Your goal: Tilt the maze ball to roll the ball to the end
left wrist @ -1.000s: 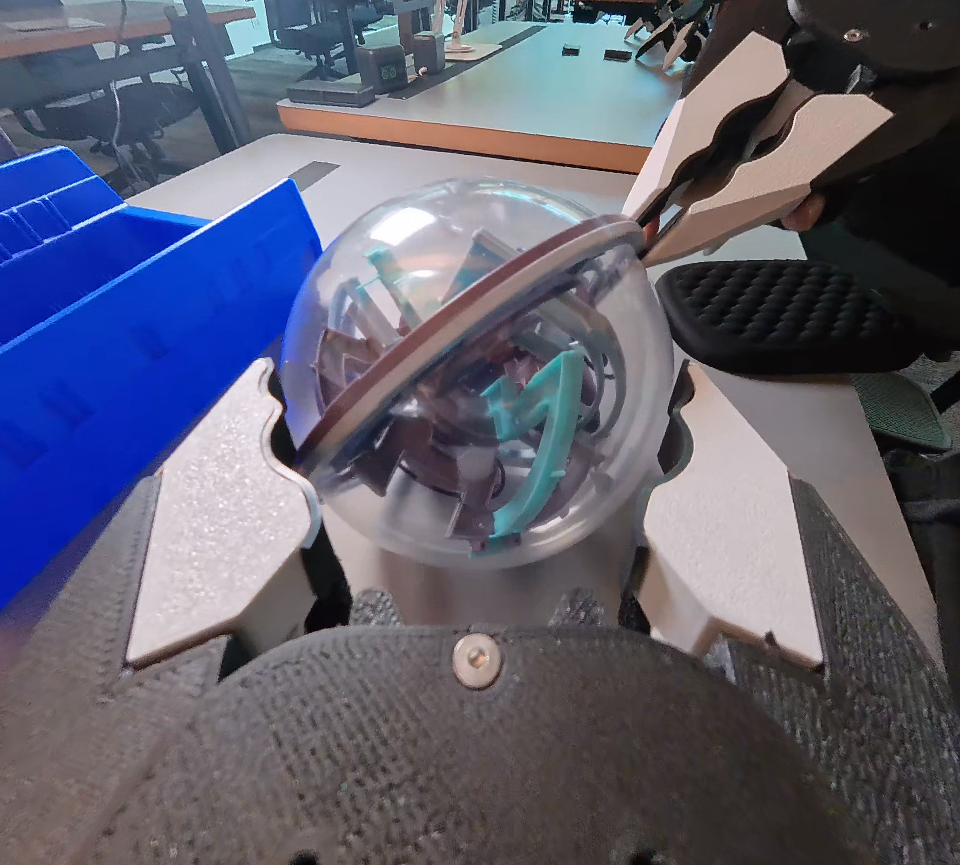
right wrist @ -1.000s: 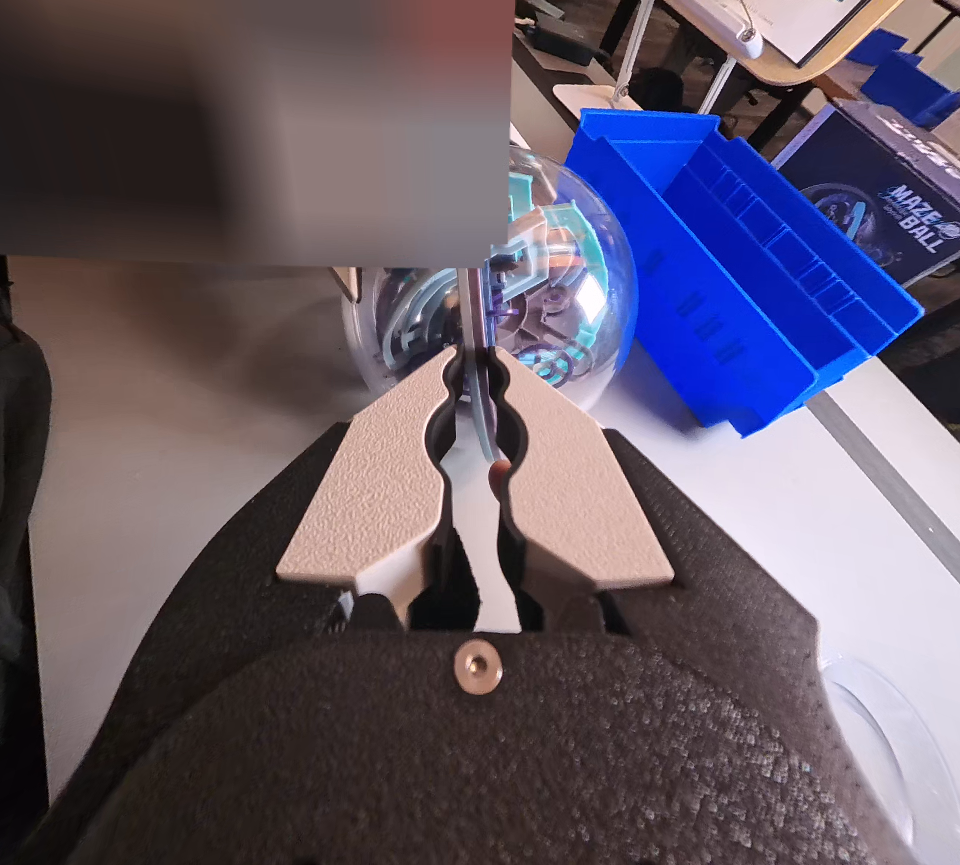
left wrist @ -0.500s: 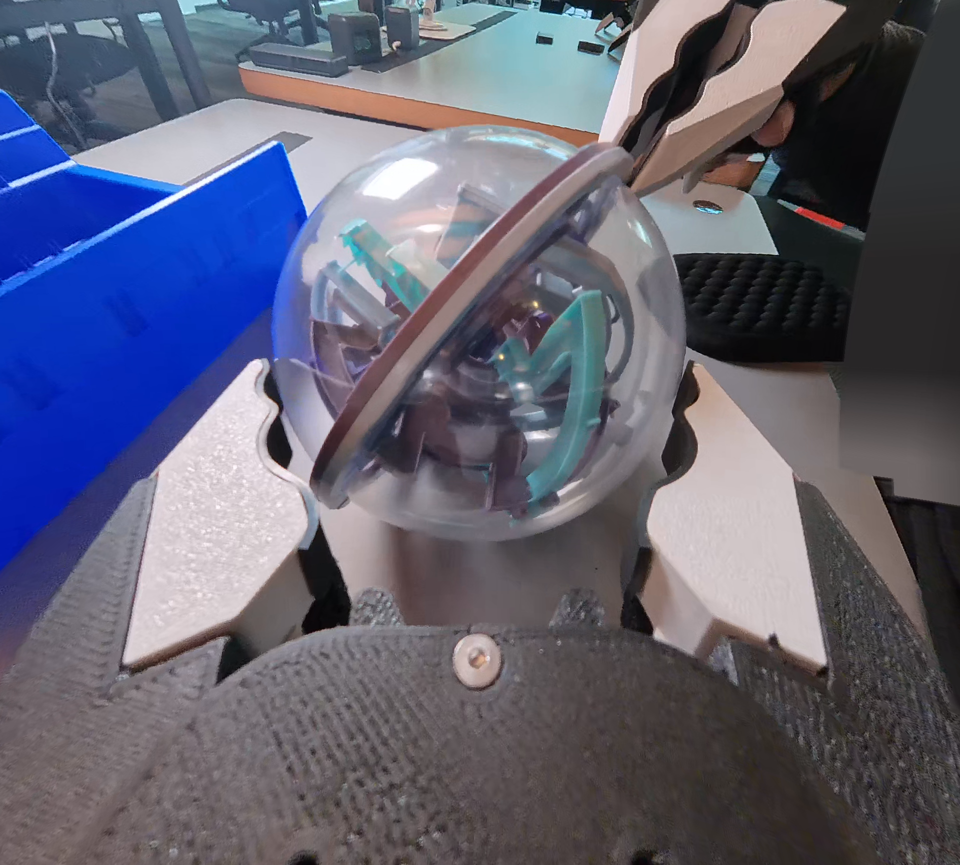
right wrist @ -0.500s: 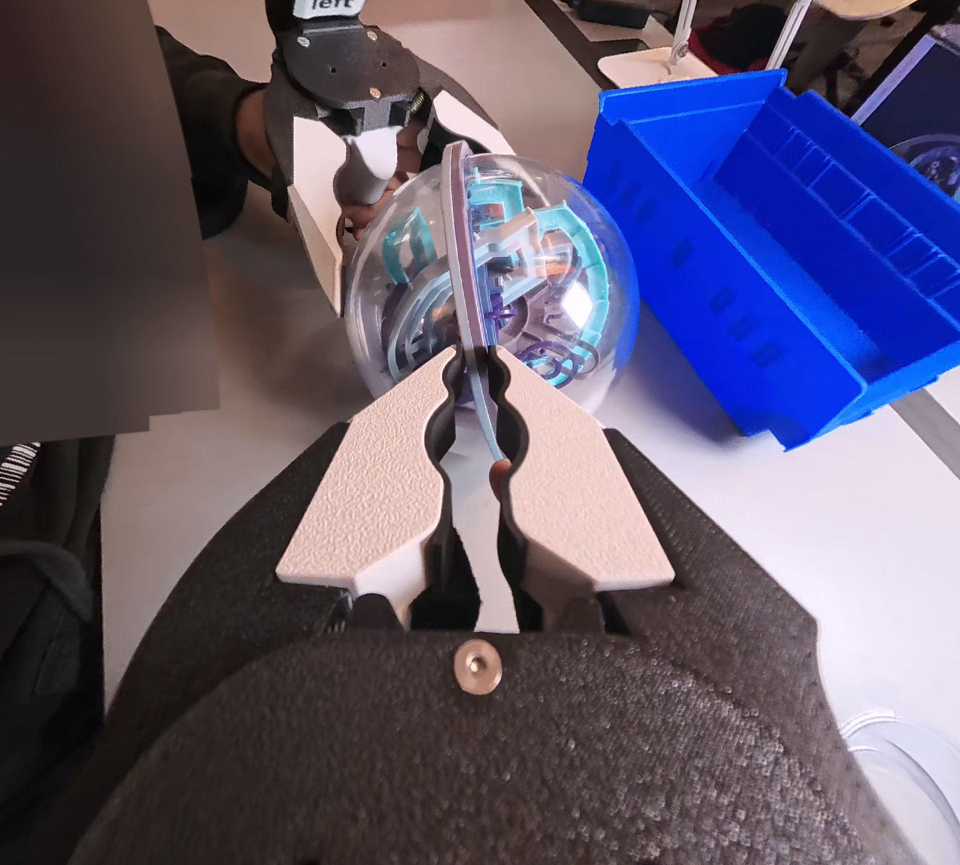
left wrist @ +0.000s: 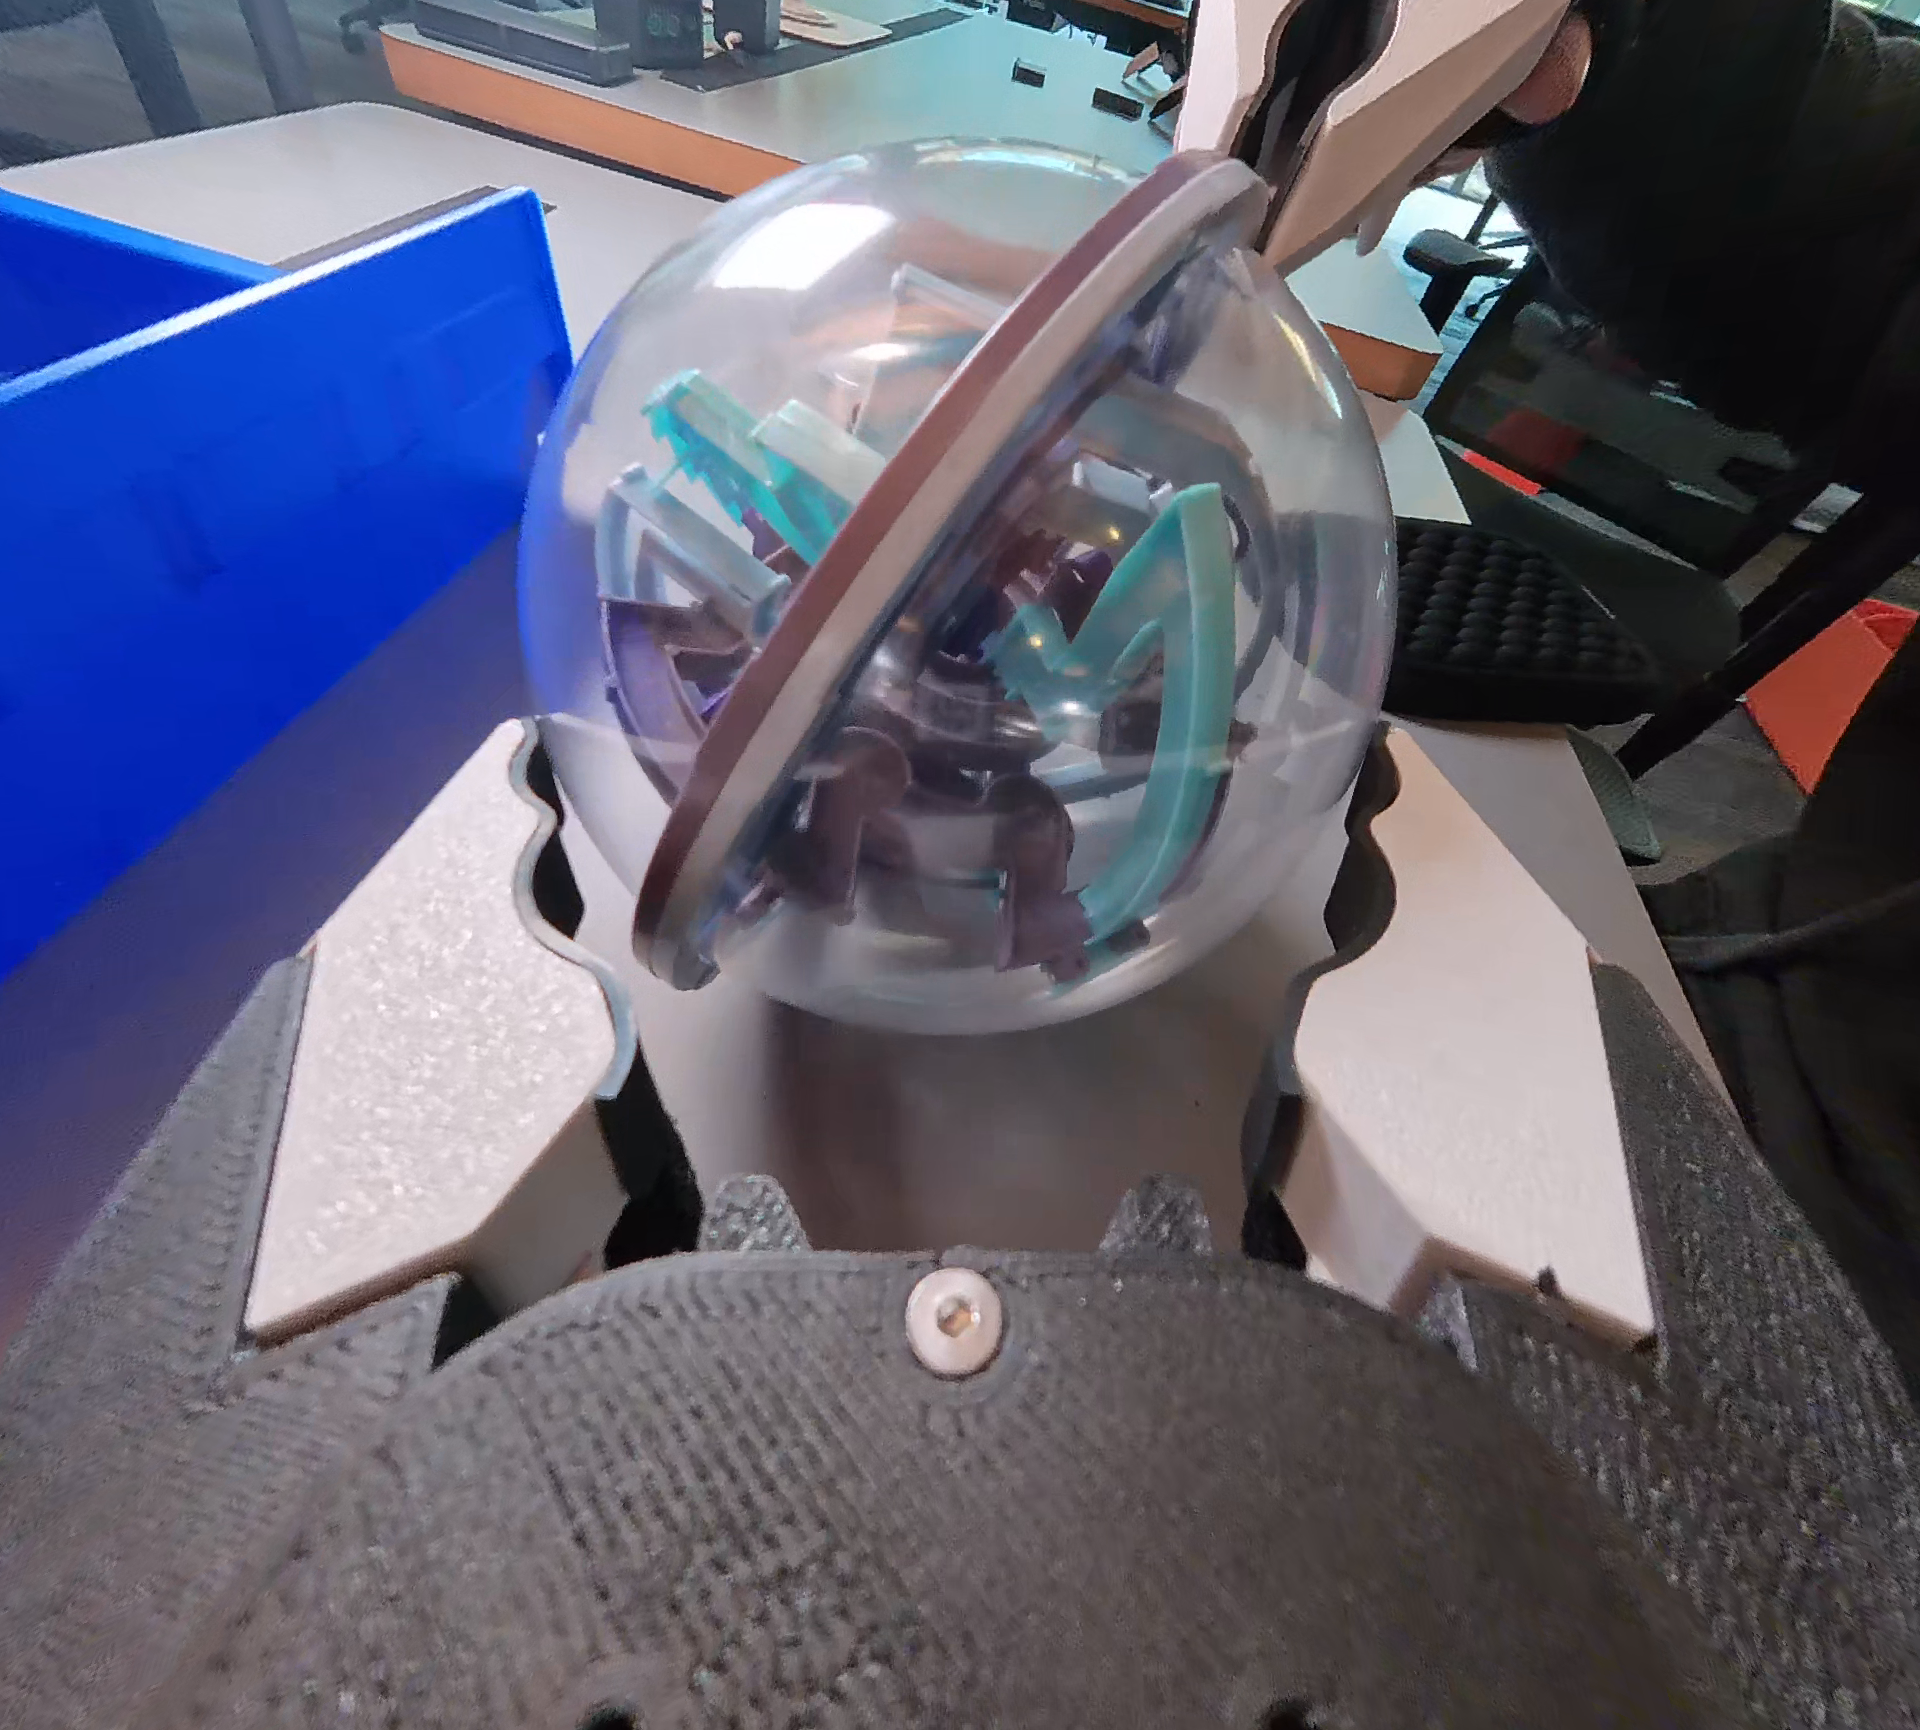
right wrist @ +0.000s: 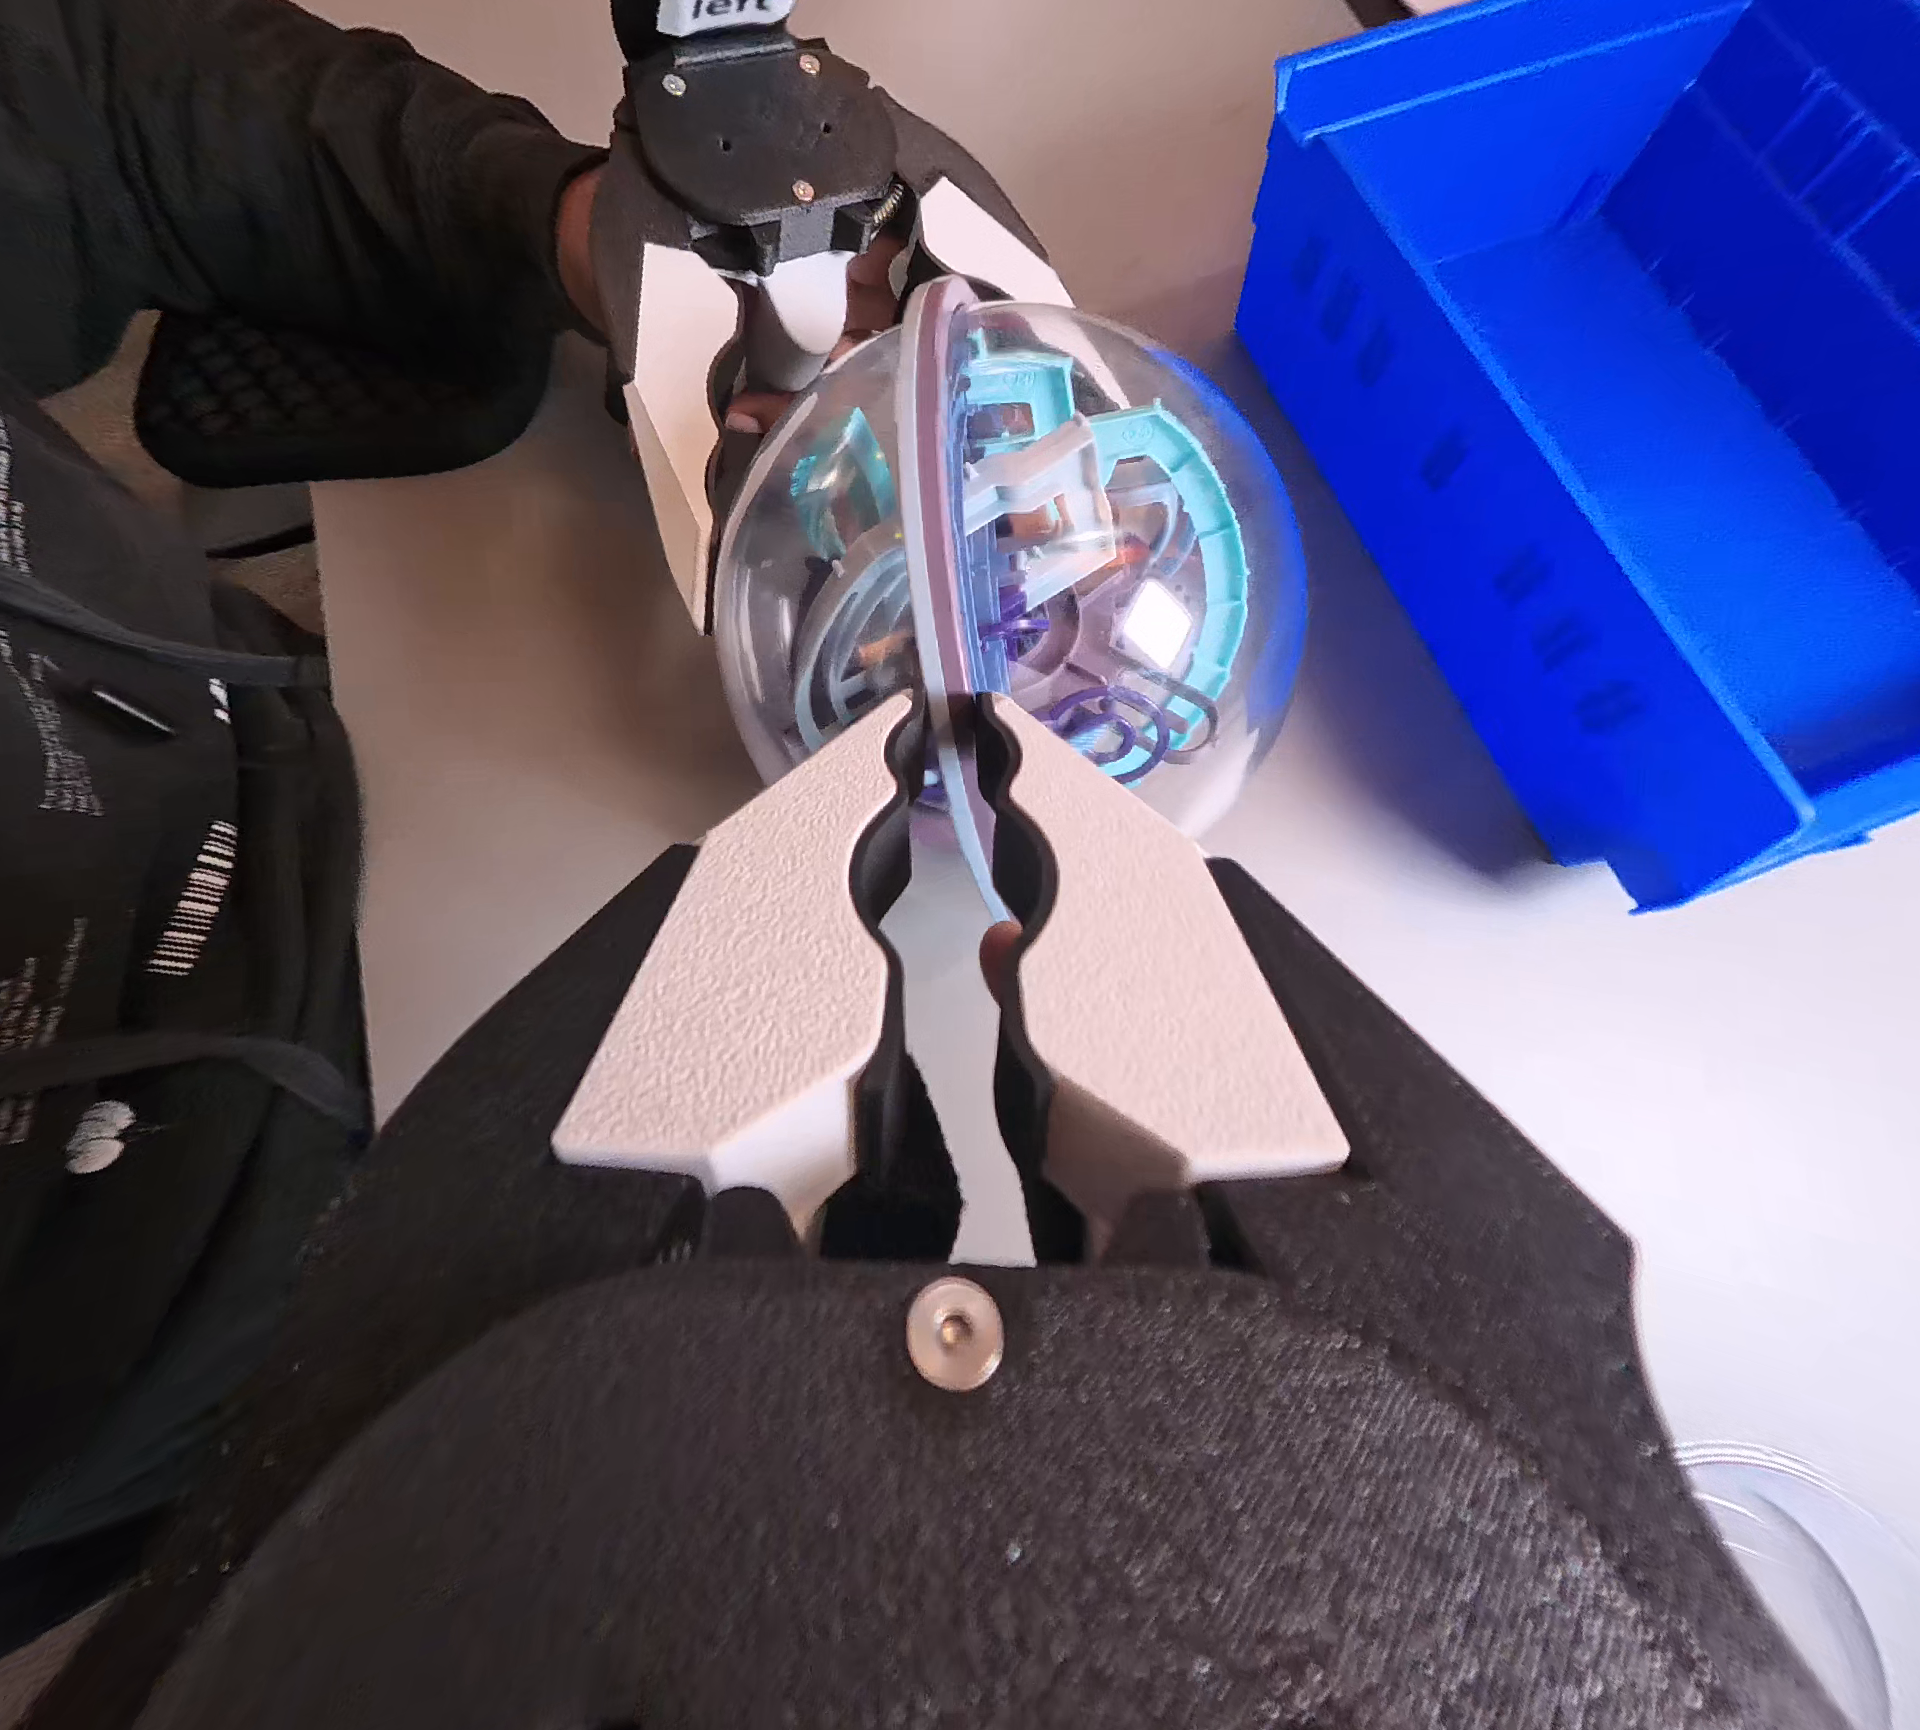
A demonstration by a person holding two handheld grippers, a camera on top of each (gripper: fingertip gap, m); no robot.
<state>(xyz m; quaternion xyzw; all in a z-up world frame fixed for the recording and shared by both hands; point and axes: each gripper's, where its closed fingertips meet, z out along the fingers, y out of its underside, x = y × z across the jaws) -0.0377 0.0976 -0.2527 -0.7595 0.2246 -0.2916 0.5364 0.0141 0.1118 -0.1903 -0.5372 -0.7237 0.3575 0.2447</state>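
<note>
A: Item one, right gripper (right wrist: 948, 724). State?
B: Jaws nearly closed, pinching the thin purple-grey rim (right wrist: 940, 600) that rings the maze ball (right wrist: 1018, 558). The rim runs down between the two white fingers (right wrist: 769, 932). In the left wrist view the same gripper (left wrist: 1262, 231) comes in from the upper right and bites the rim's top edge.

A: Item two, left gripper (left wrist: 951, 833).
B: Jaws spread wide, one white finger (left wrist: 436, 984) on either side of the sphere's lower half. Whether they press against the shell I cannot tell. From the right wrist view it sits behind the ball (right wrist: 727, 392), held by a hand in a dark sleeve.

A: Item three, the maze ball itself.
B: Clear sphere (left wrist: 956, 579), teal, grey and dark purple tracks inside. Rim steeply tilted, low at near left, high at far right. The sphere sits low over the pale table (right wrist: 1558, 1109); contact with the top is not clear. The small ball inside is not discernible.

A: Surroundings?
B: Blue bin (right wrist: 1621, 392), just beside the sphere, on the table. Black mesh pad (left wrist: 1507, 631) beyond, toward the table's edge.
</note>
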